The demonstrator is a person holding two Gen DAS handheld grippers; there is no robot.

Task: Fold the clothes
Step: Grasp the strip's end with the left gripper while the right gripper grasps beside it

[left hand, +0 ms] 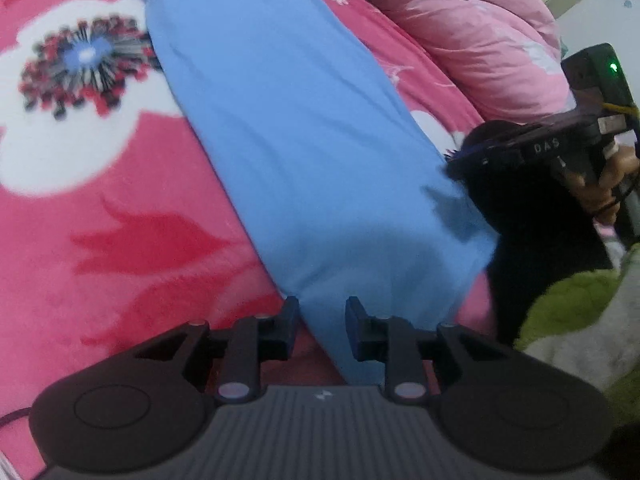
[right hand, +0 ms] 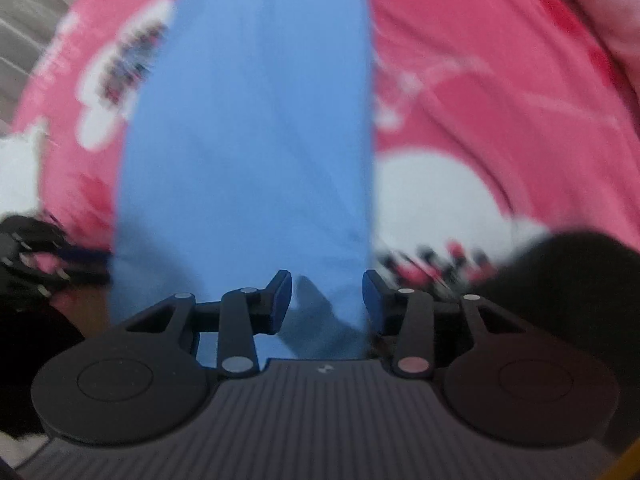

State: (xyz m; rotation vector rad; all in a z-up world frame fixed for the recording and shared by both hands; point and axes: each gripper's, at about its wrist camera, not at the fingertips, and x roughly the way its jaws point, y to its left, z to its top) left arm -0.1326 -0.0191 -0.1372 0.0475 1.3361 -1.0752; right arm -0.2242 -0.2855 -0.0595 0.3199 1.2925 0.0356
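Pink floral blanket (left hand: 120,216) bears long blue garment (left hand: 304,152); near end is straddled by both grippers' parted, empty jaws (left gripper (left hand: 322,316), right gripper (right hand: 326,300)), so corners are best pinched evenly.

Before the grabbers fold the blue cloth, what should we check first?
1. Blue cloth lies flat in a long strip on the pink blanket: ok.
2. Left gripper open: ok.
3. Right gripper open: ok.
4. Cloth edge sits between each gripper's fingers: ok.
5. Cloth's far end free of the pink quilt: cannot tell.
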